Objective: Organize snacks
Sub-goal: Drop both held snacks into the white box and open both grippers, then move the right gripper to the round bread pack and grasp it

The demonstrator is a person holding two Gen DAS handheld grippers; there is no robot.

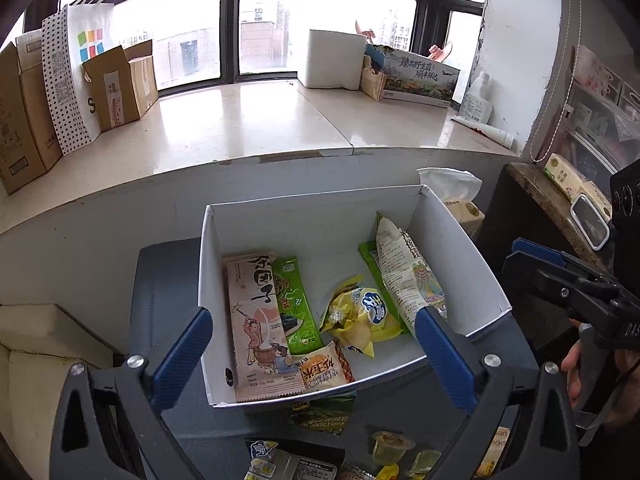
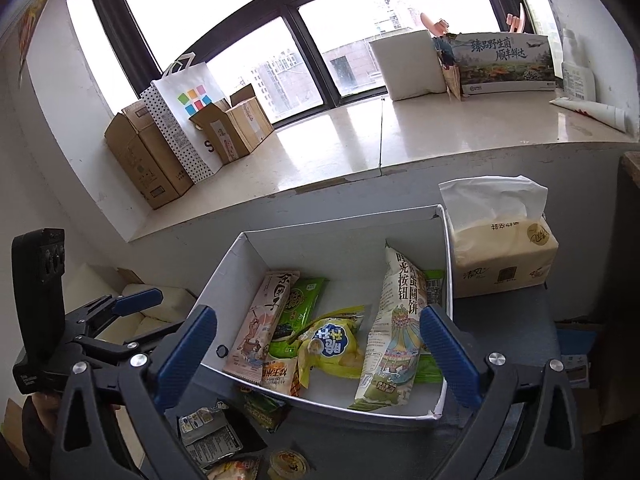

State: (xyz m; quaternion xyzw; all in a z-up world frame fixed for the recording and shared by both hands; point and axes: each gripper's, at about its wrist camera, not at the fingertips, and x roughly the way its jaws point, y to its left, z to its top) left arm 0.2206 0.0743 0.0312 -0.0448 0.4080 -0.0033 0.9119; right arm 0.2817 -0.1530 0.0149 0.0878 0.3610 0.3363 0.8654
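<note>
A white open box (image 1: 308,216) (image 2: 340,232) stands on a dark grey table and holds several snack packs: a long pink pack (image 1: 256,320) (image 2: 260,320), a green seaweed pack (image 1: 296,304) (image 2: 298,308), a yellow chip bag (image 1: 360,316) (image 2: 332,340), an orange pack (image 1: 324,372) and a tall white cookie bag (image 1: 404,276) (image 2: 394,320). More snacks lie loose in front of the box: a green garlic pack (image 1: 324,416), jelly cups (image 1: 392,446) (image 2: 288,464), a dark pack (image 2: 212,436). My left gripper (image 1: 312,356) is open and empty above the box's near edge. My right gripper (image 2: 318,360) is open and empty too.
A tissue pack (image 2: 504,248) (image 1: 460,200) stands right of the box. A wide window sill (image 1: 240,128) behind carries cardboard boxes (image 1: 120,84), a dotted bag (image 2: 176,128), a white block (image 2: 408,64) and a printed carton (image 2: 504,64). A cream cushion (image 1: 36,360) lies at left.
</note>
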